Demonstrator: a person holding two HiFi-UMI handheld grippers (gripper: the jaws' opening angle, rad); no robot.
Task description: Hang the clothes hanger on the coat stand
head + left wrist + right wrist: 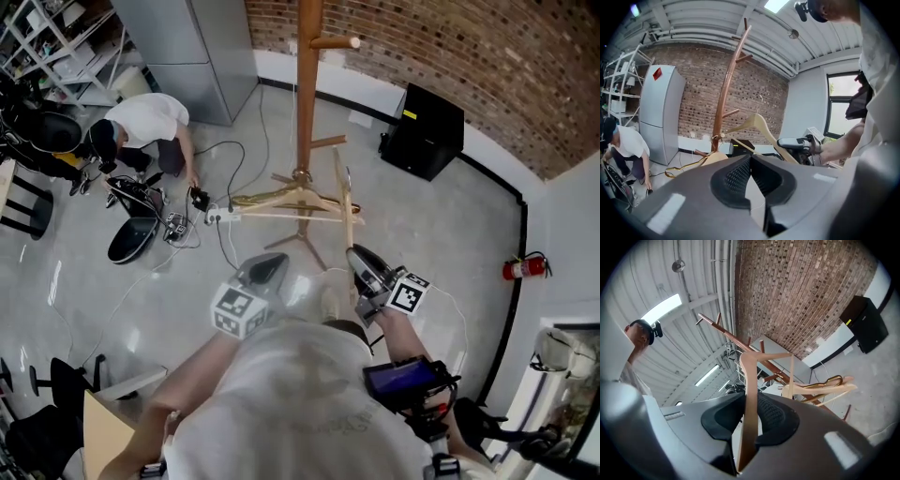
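The wooden coat stand (307, 94) rises in the middle of the floor, with pegs sticking out of its post. Two wooden hangers (291, 200) hang low on it. My right gripper (354, 251) is shut on one arm of another wooden hanger (346, 202), which reaches toward the stand near those hangers. In the right gripper view that hanger (750, 394) runs up between the pads, with the stand (740, 344) behind it. My left gripper (272, 261) is beside the right one, its jaw tips together on nothing. The left gripper view shows the held hanger (764, 125) right of the stand (724, 93).
A person (141, 122) crouches at the left by a black chair (131, 239), cables and a power strip (220, 216). A grey cabinet (187, 47) stands at the back left, a black box (424, 131) by the brick wall, and a fire extinguisher (525, 267) at the right.
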